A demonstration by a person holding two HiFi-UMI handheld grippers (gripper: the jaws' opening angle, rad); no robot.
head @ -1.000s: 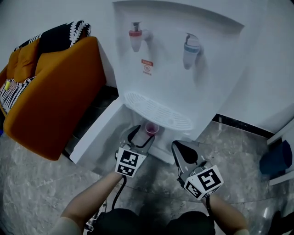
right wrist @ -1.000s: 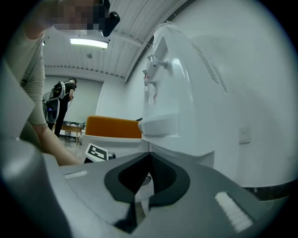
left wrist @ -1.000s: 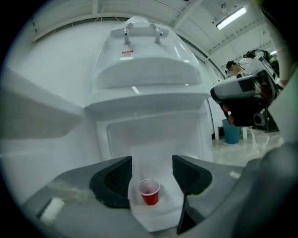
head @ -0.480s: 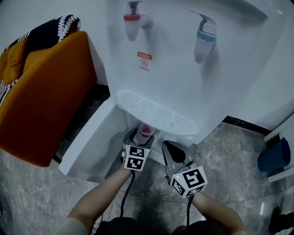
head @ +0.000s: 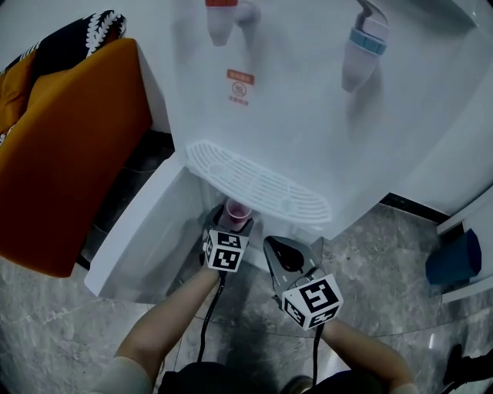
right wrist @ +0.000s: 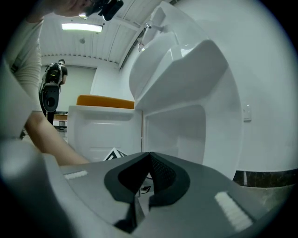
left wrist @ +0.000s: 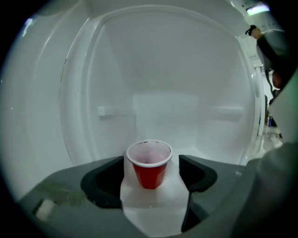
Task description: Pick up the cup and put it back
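Observation:
A small red cup [left wrist: 149,166] with a white rim stands upright on the white floor inside the water dispenser's lower cabinet [left wrist: 167,111]. My left gripper [left wrist: 152,169] reaches into that cabinet with its jaws either side of the cup. They have just been opening, and a narrow gap shows on each side. In the head view the cup [head: 236,212] sits just under the drip tray, between the left gripper's [head: 233,221] jaws. The right gripper [head: 279,250] hangs beside it outside the cabinet, shut and empty, as the right gripper view [right wrist: 149,158] also shows.
The cabinet's white door [head: 142,238] stands swung open to the left. Above are the drip tray [head: 258,185], a red tap [head: 219,11] and a blue tap [head: 362,46]. An orange armchair [head: 62,154] is at the left, a blue bin [head: 454,258] at the right on the marble floor.
Both grippers have sunk and moved toward the cabinet. The left one carried the cup in under the drip tray, and its jaws have spread away from the cup.

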